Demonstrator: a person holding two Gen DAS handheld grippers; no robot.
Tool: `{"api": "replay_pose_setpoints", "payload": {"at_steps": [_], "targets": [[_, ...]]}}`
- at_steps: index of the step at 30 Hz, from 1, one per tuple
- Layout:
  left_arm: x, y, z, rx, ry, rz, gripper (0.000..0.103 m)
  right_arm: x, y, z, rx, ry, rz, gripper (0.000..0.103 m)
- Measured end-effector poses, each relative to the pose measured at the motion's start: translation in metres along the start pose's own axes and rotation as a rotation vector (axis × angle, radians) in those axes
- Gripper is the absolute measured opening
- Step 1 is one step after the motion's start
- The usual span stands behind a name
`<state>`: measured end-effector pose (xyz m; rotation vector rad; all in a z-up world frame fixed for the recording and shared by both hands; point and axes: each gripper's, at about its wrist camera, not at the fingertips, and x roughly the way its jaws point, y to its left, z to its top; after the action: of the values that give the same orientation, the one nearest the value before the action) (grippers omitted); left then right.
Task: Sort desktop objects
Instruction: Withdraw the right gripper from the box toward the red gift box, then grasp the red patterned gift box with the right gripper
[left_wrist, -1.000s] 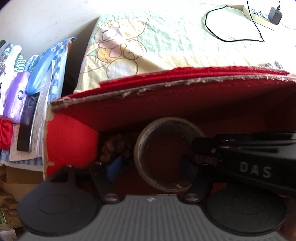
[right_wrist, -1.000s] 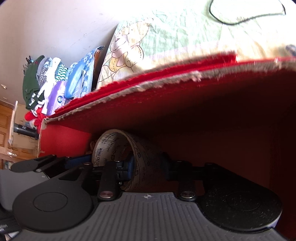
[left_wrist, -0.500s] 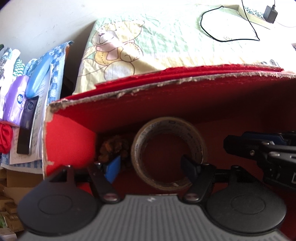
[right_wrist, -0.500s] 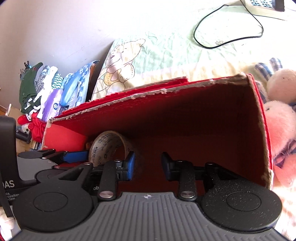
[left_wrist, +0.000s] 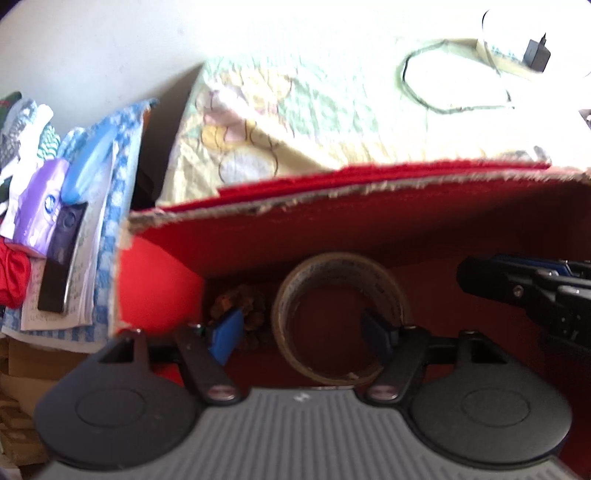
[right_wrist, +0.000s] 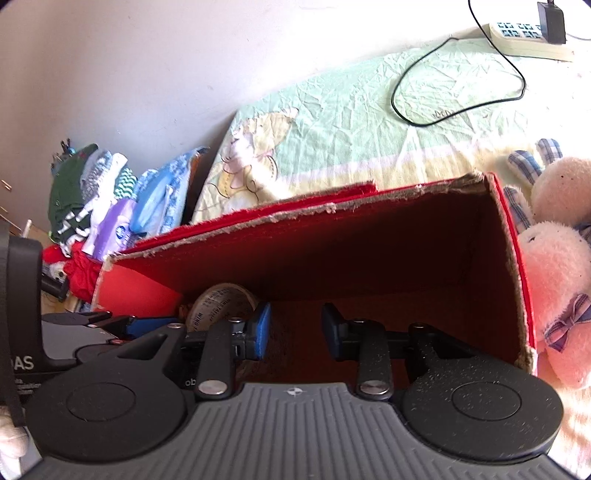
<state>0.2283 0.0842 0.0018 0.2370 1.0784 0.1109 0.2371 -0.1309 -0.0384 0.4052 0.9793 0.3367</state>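
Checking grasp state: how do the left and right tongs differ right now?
The left tongs stand wide, straddling part of the tape roll in the red box, pads not pressing; the right tongs stand narrower over bare box floor, nothing between them. Left sit by the pine cone; right nearer mid-box. Both are open with blue pads.

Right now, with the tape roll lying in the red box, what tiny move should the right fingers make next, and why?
Probably lift the right gripper up and out of the red cardboard box. Its fingers stand apart with nothing between them, and the brown roll of packing tape already lies on the box floor beside a brown pine cone, so that item looks sorted.
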Motion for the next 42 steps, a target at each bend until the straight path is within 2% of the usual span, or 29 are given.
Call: {"api": "replay_pose_setpoints", "payload": {"at_steps": [5,9,15,18,22,25,27,28,31,34,37,42], "targets": [[-0.038,0.012,-0.011,-0.051,-0.100,0.016,0.070,-0.028,0.005,-0.008,-0.077,-0.072,0.025,0.034],[-0.072,0.031,-0.023,-0.109,-0.156,-0.056,0.069,-0.048,-0.006,-0.012,-0.051,-0.093,0.065,0.034],[-0.105,0.017,-0.053,-0.053,-0.212,-0.121,0.063,-0.076,-0.014,-0.022,-0.100,-0.106,0.136,0.034],[-0.124,0.004,-0.077,0.019,-0.229,-0.174,0.067,-0.092,-0.016,-0.027,-0.144,-0.098,0.239,0.034],[-0.139,-0.011,-0.107,0.069,-0.199,-0.260,0.069,-0.118,-0.025,-0.037,-0.176,-0.043,0.399,0.035],[-0.132,-0.028,-0.127,0.084,-0.119,-0.312,0.069,-0.135,-0.030,-0.048,-0.219,0.022,0.491,0.036],[-0.120,-0.042,-0.140,0.089,-0.062,-0.318,0.070,-0.139,-0.030,-0.057,-0.247,0.092,0.528,0.042],[-0.112,-0.048,-0.146,0.088,-0.031,-0.316,0.070,-0.138,-0.030,-0.063,-0.265,0.123,0.527,0.047],[-0.090,-0.061,-0.156,0.056,0.057,-0.307,0.070,-0.129,-0.029,-0.082,-0.302,0.209,0.478,0.052],[-0.075,-0.073,-0.164,0.050,0.106,-0.269,0.071,-0.105,-0.038,-0.096,-0.236,0.292,0.418,0.055],[-0.068,-0.076,-0.170,0.030,0.128,-0.224,0.072,-0.084,-0.044,-0.108,-0.193,0.333,0.355,0.055],[-0.058,-0.075,-0.175,-0.032,0.146,-0.237,0.076,-0.057,-0.046,-0.115,-0.117,0.396,0.301,0.055]]}}
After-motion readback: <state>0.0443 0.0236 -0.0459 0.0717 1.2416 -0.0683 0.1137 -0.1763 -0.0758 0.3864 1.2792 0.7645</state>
